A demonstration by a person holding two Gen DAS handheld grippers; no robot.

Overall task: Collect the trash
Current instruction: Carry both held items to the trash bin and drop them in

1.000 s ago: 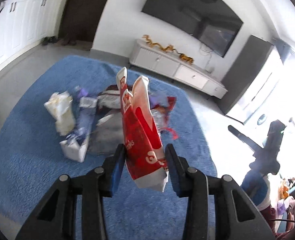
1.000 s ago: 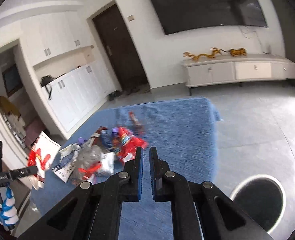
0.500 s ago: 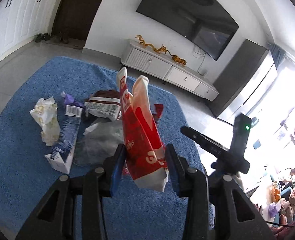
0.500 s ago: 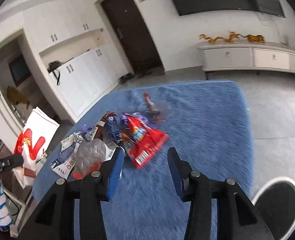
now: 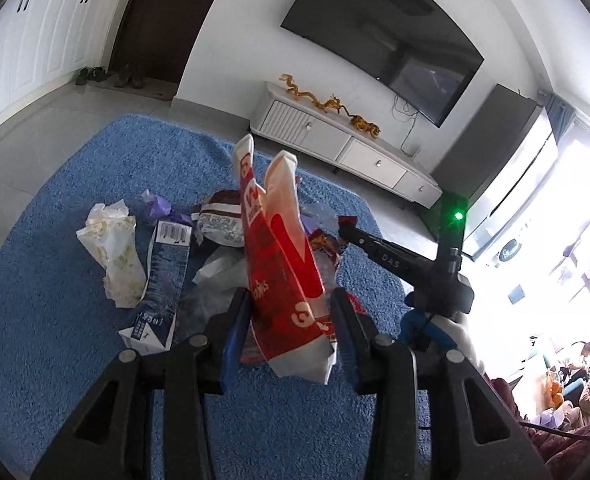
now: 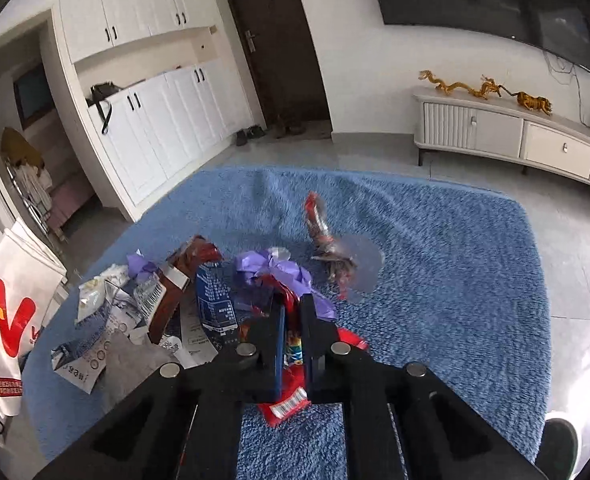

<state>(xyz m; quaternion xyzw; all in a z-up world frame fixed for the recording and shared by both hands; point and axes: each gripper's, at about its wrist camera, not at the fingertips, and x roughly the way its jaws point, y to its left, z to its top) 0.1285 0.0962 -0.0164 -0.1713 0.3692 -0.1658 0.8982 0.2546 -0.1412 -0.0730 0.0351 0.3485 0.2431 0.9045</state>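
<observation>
My left gripper is shut on a red and white paper bag that stands upright between its blue pads. That same bag shows at the left edge of the right wrist view. My right gripper is shut on a red snack wrapper at the near edge of the trash pile; from the left wrist view the right gripper reaches in from the right. The pile holds a blue carton, a purple wrapper, a brown box and crumpled white paper.
The trash lies on a blue carpet over grey floor tiles. A twisted red wrapper on a foil disc lies apart, farther back. A white TV cabinet and white cupboards line the walls. Shoes sit by the dark door.
My right gripper moved down to the pile, opened, then shut on the red snack wrapper. My left gripper kept its hold on the bag and shifted slightly.
</observation>
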